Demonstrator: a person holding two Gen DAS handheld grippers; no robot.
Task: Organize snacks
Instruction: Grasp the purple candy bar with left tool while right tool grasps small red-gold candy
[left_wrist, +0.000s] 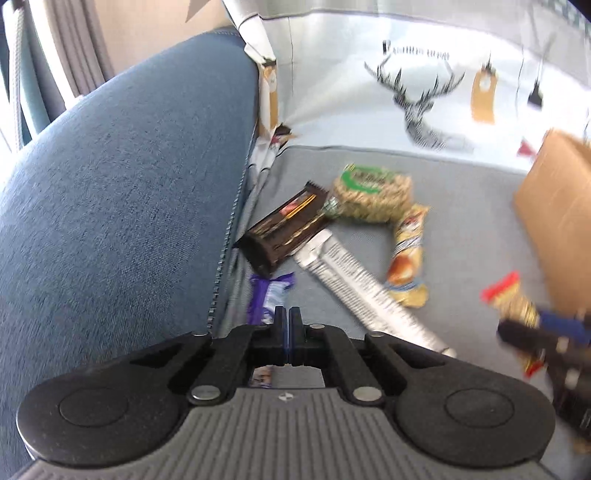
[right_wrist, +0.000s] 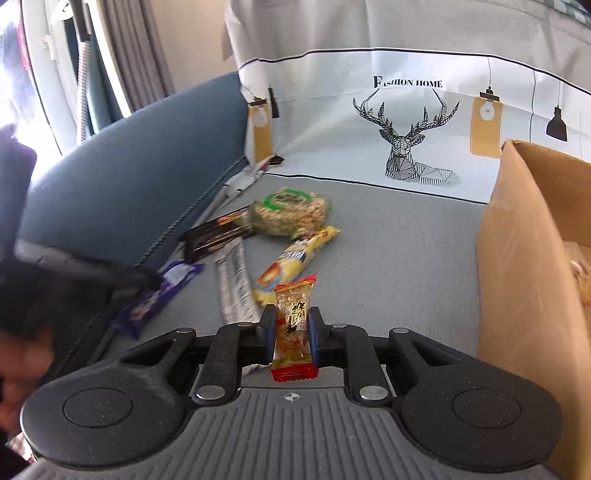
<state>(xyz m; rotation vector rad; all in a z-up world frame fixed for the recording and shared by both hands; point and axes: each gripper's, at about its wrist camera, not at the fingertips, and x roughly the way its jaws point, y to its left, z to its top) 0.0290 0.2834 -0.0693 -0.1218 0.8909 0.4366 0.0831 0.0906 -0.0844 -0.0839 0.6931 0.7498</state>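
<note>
The right gripper (right_wrist: 292, 325) squeezes a small snack bar (right_wrist: 294, 328) by its middle, beside the cardboard box (right_wrist: 524, 266). It looks light and crinkly, so a soft pinch is enough. The left gripper (left_wrist: 287, 320) is pressed tight, maybe on the edge of a purple wrapper (left_wrist: 266, 297), but the view is blurry. More snacks lie on the grey sofa seat (right_wrist: 406, 251).

My matt black plastic gripper (right_wrist: 293, 325) pinches a glossy clear-and-red wrapper (right_wrist: 293, 328), over the rough grey woven cloth of the seat (right_wrist: 406, 258), beside a matt brown cardboard box (right_wrist: 524, 258).
</note>
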